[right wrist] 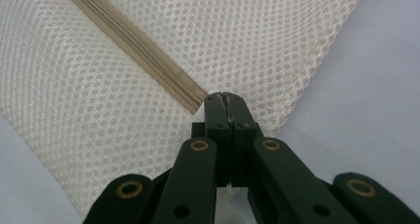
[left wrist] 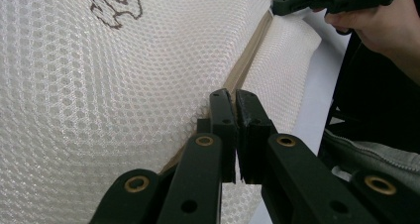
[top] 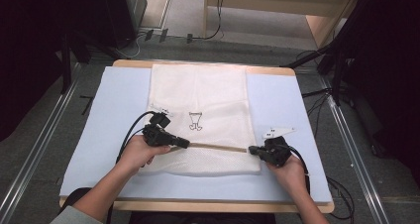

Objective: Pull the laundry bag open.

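Note:
A white mesh bag (top: 208,95) lies flat on the table with a small dark drawing (top: 195,121) printed on it. A beige zipper (top: 218,147) runs across its near part. My left gripper (top: 187,144) is shut on the zipper at its left part; in the left gripper view the jaws (left wrist: 234,97) meet on the zipper tape (left wrist: 247,60), and what they pinch is hidden between the pads. My right gripper (top: 250,149) is shut on the zipper's right end; in the right gripper view the gripper (right wrist: 225,97) is closed where the zipper (right wrist: 133,40) ends near the bag's edge.
The bag rests on a light blue mat (top: 282,105) that covers a wooden table (top: 198,206). Bare mat lies left and right of the bag. Cables (top: 198,35) and metal rails (top: 39,135) run over the floor around the table.

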A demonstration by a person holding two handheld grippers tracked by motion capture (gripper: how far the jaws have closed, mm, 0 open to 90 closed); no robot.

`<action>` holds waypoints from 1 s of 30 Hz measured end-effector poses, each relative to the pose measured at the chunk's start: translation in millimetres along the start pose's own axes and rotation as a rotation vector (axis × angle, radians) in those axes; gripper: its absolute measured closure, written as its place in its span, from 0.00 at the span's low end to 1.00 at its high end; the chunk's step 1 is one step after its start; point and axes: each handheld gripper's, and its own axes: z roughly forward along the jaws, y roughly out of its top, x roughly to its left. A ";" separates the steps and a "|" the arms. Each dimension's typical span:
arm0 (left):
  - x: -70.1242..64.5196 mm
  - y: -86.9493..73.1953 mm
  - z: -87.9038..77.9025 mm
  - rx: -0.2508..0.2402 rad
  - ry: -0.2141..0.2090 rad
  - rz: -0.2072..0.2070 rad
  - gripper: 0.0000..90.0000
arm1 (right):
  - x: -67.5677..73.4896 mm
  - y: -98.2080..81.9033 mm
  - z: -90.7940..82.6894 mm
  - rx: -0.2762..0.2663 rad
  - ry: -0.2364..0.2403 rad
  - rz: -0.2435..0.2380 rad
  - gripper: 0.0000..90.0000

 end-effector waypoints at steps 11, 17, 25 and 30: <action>2.2 -2.4 -1.6 0.001 -0.010 -0.005 0.99 | -0.3 0.1 0.0 0.003 0.001 0.016 1.00; 2.5 -4.6 -2.7 0.020 -0.002 -0.002 0.99 | 0.0 0.1 0.0 0.004 -0.001 0.015 1.00; 12.0 -16.0 -18.1 -0.007 0.000 -0.036 0.99 | -1.0 0.5 -0.2 0.007 0.005 0.013 1.00; 17.3 -24.4 -29.3 -0.019 0.002 -0.043 0.99 | -1.7 1.0 -0.2 0.009 0.010 0.010 1.00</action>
